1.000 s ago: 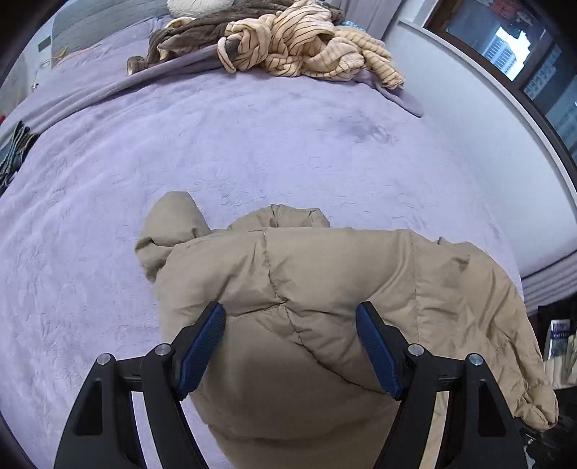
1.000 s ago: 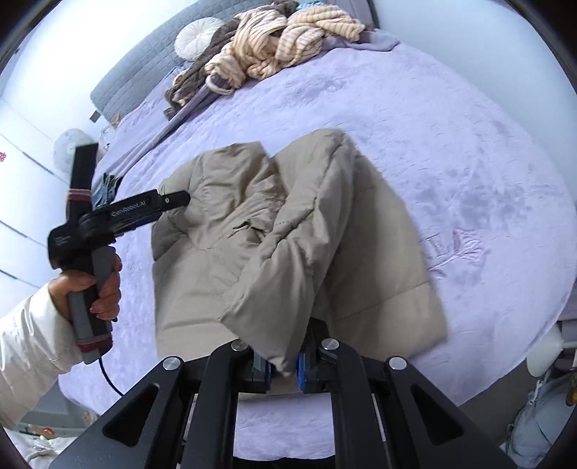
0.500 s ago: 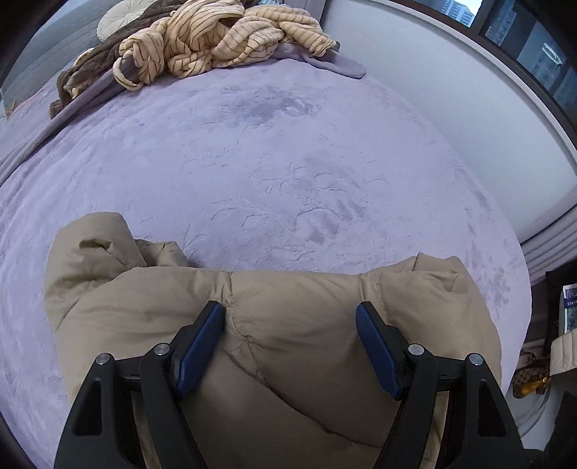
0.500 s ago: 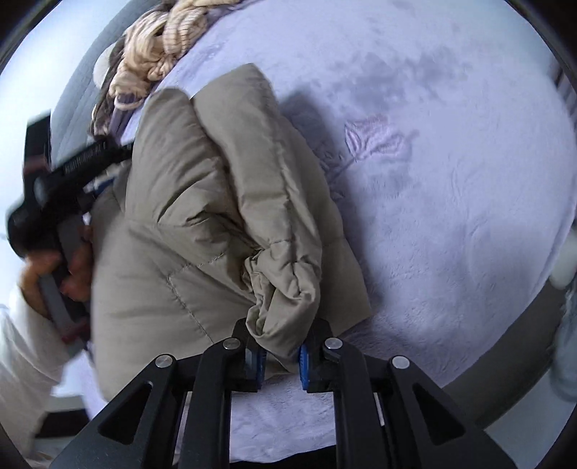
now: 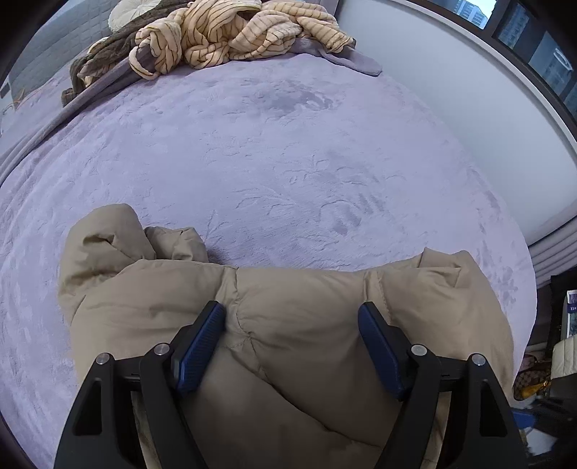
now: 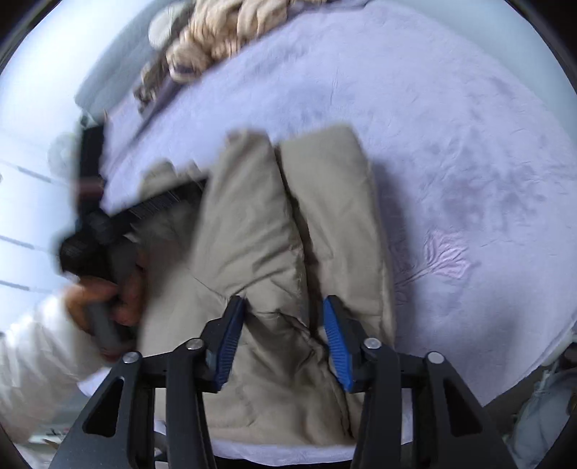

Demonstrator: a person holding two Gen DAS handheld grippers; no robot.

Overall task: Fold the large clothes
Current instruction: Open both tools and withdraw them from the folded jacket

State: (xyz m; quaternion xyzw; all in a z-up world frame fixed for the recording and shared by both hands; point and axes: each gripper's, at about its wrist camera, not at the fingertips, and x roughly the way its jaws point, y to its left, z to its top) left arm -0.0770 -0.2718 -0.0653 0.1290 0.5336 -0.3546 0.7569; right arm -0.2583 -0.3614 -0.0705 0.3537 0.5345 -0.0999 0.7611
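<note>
A tan puffer jacket (image 5: 295, 324) lies folded on the purple bed (image 5: 270, 151). The left hand-held gripper (image 5: 292, 317) hovers over it, jaws spread wide; the right hand-held gripper (image 6: 281, 310) is likewise spread above the jacket, gripping nothing. Striped clothes (image 5: 234, 32) are heaped near the headboard.

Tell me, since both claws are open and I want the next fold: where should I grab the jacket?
Probably the puffy sleeve lying lengthwise along the jacket's window-side edge. Bring the right claw down from above, near the sleeve's close end, jaws straddling its width: it forms a raised ridge with a crease beside it, so the pads can pinch that layer alone.
</note>
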